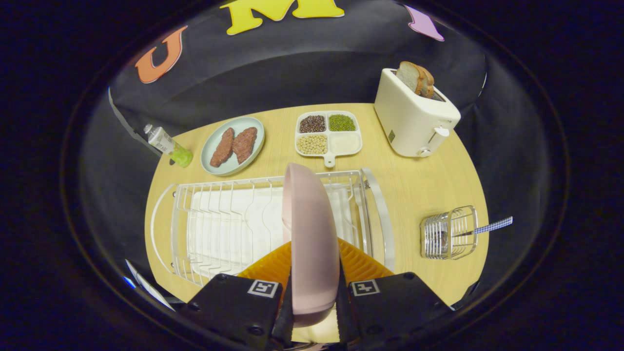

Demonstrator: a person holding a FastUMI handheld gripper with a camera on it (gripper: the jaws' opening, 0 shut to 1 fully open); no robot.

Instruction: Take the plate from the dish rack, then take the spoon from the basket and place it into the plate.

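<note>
A pink plate (pixel 309 234) stands on edge between my two fingers (pixel 288 297), and my gripper (pixel 313 287) is shut on its rim. The plate hangs over the white wire dish rack (pixel 229 224), which sits on the wooden table (pixel 414 190) just beyond my fingers. To the right of the rack stands a small wire basket (pixel 448 233). A spoon (pixel 480 229) with a blue checked handle lies in it, its handle sticking out to the right.
Beyond the rack lie a pale green plate with two brown patties (pixel 233 145), a white divided tray of beans (pixel 328 134) and a small bottle (pixel 167 145) on its side. A white toaster with bread (pixel 413 114) stands at the far right.
</note>
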